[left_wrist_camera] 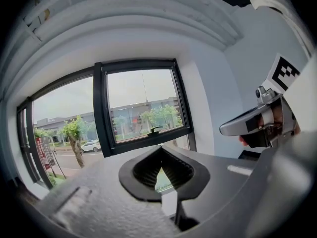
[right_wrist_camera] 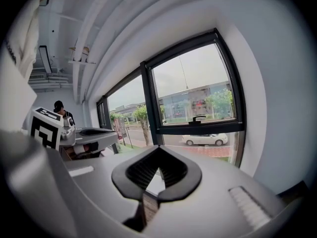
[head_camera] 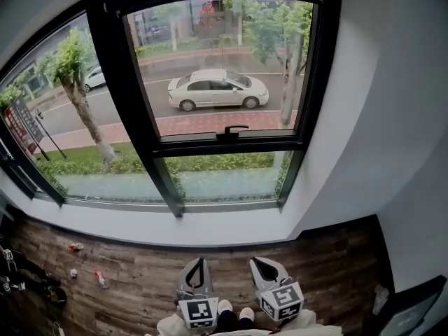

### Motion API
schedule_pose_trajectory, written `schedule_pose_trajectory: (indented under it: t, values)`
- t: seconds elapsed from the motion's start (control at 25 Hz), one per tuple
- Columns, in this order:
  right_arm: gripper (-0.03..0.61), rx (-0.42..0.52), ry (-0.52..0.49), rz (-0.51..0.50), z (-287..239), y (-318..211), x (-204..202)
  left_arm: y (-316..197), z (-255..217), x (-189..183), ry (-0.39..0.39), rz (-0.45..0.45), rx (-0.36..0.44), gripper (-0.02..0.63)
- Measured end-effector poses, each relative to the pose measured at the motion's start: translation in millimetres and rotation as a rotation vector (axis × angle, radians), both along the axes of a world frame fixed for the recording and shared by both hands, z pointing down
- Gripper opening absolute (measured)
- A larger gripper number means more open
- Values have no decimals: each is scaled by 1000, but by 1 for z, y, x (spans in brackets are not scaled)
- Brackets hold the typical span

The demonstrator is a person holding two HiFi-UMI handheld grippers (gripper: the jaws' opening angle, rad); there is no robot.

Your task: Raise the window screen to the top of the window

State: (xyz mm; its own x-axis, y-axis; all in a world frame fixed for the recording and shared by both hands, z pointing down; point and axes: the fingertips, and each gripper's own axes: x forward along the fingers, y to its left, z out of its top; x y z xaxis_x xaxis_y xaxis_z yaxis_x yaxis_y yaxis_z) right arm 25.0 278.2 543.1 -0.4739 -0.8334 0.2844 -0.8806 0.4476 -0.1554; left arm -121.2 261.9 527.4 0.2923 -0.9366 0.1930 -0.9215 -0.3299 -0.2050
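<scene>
My left gripper and right gripper sit lowest in the head view. Each has its jaws pressed together on nothing, which each gripper's own view confirms. Beyond them lie the brown wood-plank floor and the white sill, and then the tall black-framed window.

Across it, well apart from both grippers, runs a black horizontal bar with a small black lever handle. I take that bar to be the window screen's pull rail, because the glass below it looks hazier, as if seen through mesh, though I cannot confirm this.

I expect the mesh to be light, soft and easily torn, and the rail to be stiff. I would therefore take hold at the handle or the rail and never pinch the mesh. Pulling near the middle should keep the rail from skewing in its tracks.

Only the head view shows the floor, the sill and a white car on the street. The left gripper view has the handle level and the white ceiling coves above. The right gripper view alone shows a person far back in the room.
</scene>
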Motion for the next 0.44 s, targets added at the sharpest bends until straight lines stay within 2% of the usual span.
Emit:
schedule_pose_trajectory:
  t: [0.16,0.44]
  values:
    - [3,-24,-10,43,10,-1,18,-7,2,13,13,8,-2,2]
    - [3,7,5,95,-5,-12,35,-15,-1,27,-14,65,3,2]
